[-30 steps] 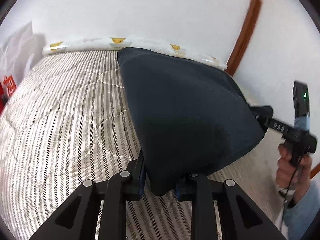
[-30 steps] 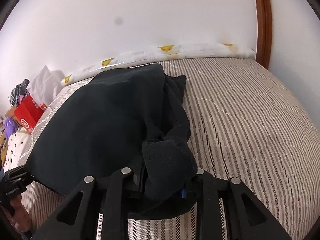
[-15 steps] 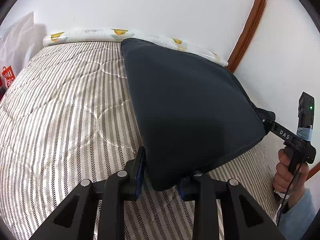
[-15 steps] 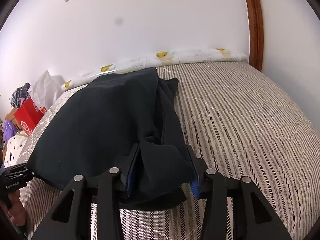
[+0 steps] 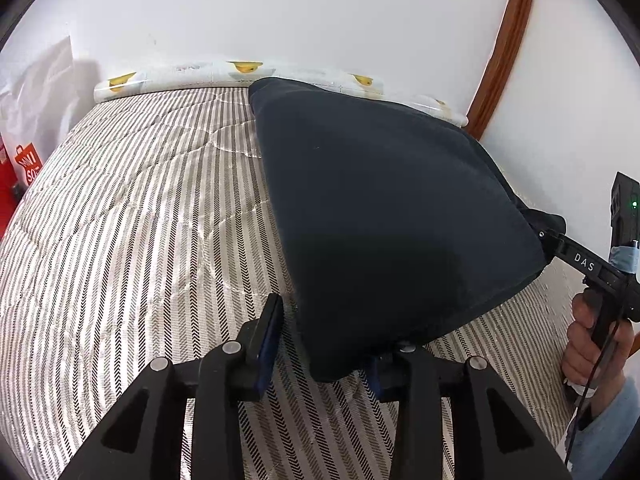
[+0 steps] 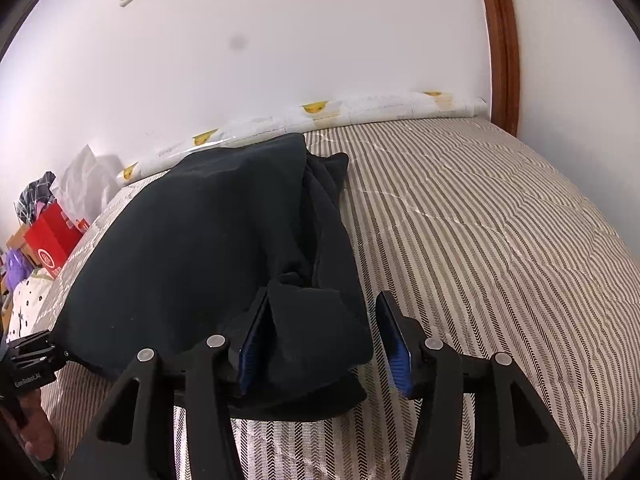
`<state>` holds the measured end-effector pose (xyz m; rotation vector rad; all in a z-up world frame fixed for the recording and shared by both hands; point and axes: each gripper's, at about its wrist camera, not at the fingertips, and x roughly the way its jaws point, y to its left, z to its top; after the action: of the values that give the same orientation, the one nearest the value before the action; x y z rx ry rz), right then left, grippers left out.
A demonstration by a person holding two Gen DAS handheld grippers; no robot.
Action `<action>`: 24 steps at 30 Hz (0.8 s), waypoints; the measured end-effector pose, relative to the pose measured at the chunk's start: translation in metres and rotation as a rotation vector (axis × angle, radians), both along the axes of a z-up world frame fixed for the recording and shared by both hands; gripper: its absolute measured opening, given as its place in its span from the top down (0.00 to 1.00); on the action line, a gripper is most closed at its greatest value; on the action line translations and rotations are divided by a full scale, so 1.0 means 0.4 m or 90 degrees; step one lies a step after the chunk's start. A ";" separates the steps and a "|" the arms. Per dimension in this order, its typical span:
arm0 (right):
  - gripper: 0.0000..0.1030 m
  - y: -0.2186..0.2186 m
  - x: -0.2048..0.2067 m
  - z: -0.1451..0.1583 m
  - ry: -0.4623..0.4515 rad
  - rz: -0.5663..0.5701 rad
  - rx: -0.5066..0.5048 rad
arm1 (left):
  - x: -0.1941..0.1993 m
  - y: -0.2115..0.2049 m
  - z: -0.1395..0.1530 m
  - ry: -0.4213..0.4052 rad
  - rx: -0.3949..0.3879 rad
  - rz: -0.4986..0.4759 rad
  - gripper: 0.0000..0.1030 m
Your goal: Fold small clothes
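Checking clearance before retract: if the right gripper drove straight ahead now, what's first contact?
The right gripper is open, with the dark garment's bunched corner lying between its pads. Straight ahead it would likely press into that fabric first, not the striped bedcover.

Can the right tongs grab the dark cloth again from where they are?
Probably yes. The right tongs are open, and a bunched corner of the dark cloth lies right between the blue pads on the striped bed. Nothing blocks them; closing should pinch it.

garment: black | quilt: beige-black stripes | bolster: white, yellow prints | bag: red | wall: white
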<state>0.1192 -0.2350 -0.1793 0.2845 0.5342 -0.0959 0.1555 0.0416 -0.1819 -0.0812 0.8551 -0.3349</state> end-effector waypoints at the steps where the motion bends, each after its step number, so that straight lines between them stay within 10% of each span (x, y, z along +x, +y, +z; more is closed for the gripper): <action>1: 0.48 0.000 0.000 0.000 0.000 0.000 -0.001 | 0.001 0.001 0.000 0.000 0.000 0.000 0.66; 24: 0.45 -0.004 0.003 -0.003 0.003 -0.005 -0.004 | 0.003 0.000 -0.001 0.001 0.000 0.002 0.66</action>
<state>0.1202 -0.2366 -0.1805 0.2803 0.5375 -0.1059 0.1568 0.0418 -0.1824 -0.0825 0.8568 -0.3327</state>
